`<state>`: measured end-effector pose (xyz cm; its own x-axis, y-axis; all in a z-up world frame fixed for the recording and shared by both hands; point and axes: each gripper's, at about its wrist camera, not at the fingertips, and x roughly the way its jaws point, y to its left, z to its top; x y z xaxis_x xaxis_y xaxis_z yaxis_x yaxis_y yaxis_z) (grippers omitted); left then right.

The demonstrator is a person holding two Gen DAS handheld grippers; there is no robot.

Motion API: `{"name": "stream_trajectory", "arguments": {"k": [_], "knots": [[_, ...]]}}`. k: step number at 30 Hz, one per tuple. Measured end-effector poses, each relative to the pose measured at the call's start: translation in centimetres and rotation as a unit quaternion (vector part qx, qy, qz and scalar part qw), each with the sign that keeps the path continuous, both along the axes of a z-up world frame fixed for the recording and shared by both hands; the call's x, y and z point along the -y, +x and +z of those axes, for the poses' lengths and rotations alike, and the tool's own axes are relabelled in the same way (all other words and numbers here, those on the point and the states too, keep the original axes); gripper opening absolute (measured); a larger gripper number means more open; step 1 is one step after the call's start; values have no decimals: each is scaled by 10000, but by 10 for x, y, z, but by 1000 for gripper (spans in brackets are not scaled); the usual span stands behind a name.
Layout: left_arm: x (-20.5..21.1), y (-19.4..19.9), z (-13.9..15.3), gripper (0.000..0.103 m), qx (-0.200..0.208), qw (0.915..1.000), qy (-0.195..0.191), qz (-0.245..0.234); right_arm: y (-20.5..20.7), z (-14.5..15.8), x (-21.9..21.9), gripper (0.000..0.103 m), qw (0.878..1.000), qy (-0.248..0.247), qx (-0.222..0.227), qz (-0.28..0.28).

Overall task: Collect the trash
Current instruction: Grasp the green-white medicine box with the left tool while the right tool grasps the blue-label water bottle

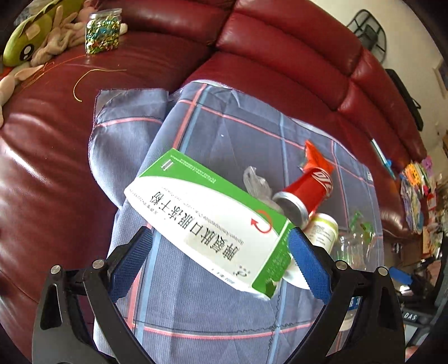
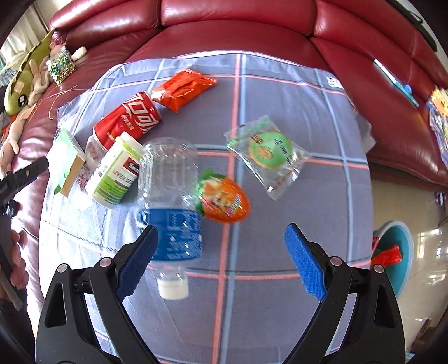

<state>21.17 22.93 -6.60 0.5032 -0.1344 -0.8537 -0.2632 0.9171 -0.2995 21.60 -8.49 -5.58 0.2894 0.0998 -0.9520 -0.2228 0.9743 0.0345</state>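
Note:
In the left wrist view a green and white medicine box point(image 1: 207, 221) lies slanted on the checked cloth point(image 1: 224, 126). My left gripper point(image 1: 219, 232) is open, with one finger at each end of the box. Behind the box are a red soda can point(image 1: 305, 196), an orange packet point(image 1: 316, 156) and a white pill bottle point(image 1: 322, 229). My right gripper point(image 2: 221, 231) is open above the cloth point(image 2: 280, 224). A clear plastic bottle point(image 2: 168, 196) with a blue label lies by its left finger. Further off are an orange egg-shaped pack point(image 2: 222, 198) and a clear wrapper point(image 2: 266, 154).
The cloth covers a red leather sofa point(image 2: 224, 25). A glitter jar point(image 1: 103, 30) and a green plush toy point(image 1: 25, 39) sit at its far left. A teal bin point(image 2: 400, 246) holding red trash stands on the floor to the right. A hand point(image 2: 16, 252) shows at the left edge.

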Motion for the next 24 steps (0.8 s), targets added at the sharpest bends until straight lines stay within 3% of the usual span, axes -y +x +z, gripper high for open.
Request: {"name": "stream_trajectory", "arguments": {"k": [5, 13, 15, 19, 24], "knots": [[4, 26, -2, 97, -116, 9996, 0, 264, 20, -2, -24, 88, 9998, 99, -73, 163], [19, 35, -23, 97, -362, 9956, 865, -4, 43, -26, -57, 87, 9981, 226, -389, 426], [19, 26, -24, 97, -347, 9949, 947, -76, 44, -31, -60, 83, 9979, 234, -407, 453], [13, 4, -27, 98, -351, 9950, 920, -150, 39, -39, -66, 58, 9966, 285, -552, 547], [0, -26, -27, 98, -338, 9956, 877, 52, 17, -38, -74, 57, 9946, 344, -611, 764]]}}
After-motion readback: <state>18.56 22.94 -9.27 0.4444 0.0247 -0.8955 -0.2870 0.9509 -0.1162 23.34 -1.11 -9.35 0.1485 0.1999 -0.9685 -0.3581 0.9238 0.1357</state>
